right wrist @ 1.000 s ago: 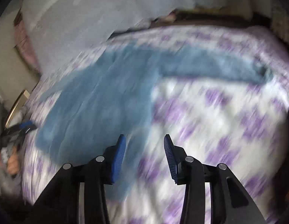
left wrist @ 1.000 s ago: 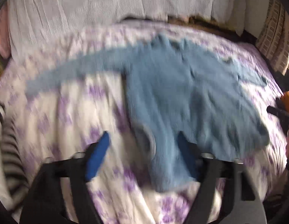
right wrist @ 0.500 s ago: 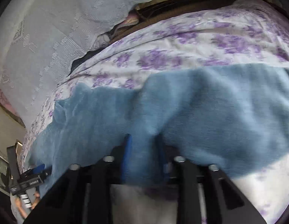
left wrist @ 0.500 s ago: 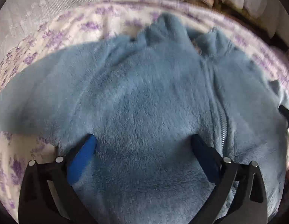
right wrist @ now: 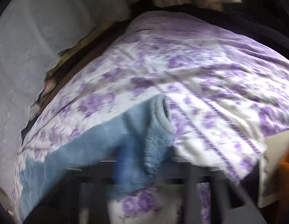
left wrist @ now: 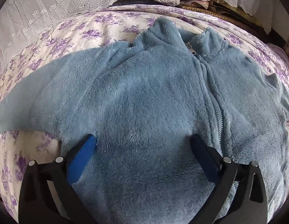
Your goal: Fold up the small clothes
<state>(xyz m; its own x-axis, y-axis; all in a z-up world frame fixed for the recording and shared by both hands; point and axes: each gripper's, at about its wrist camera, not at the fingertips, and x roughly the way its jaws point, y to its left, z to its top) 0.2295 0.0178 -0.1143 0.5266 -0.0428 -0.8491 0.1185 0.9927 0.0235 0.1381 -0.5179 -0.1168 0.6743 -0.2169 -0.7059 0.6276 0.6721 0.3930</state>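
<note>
Left gripper (left wrist: 143,141) spread wide, pressed down on the blue fleece jacket (left wrist: 153,100). Right gripper (right wrist: 137,160) just clamped tight on its sleeve (right wrist: 153,130), near the floral bedspread's (right wrist: 209,85) edge.

A blurred right gripper (right wrist: 142,160) is seen with its jaws just closed on the cuff end of a blue fleece sleeve (right wrist: 155,130). Beyond the jaws, a purple-flowered bedspread (right wrist: 209,78) is spread across the bed.
</note>
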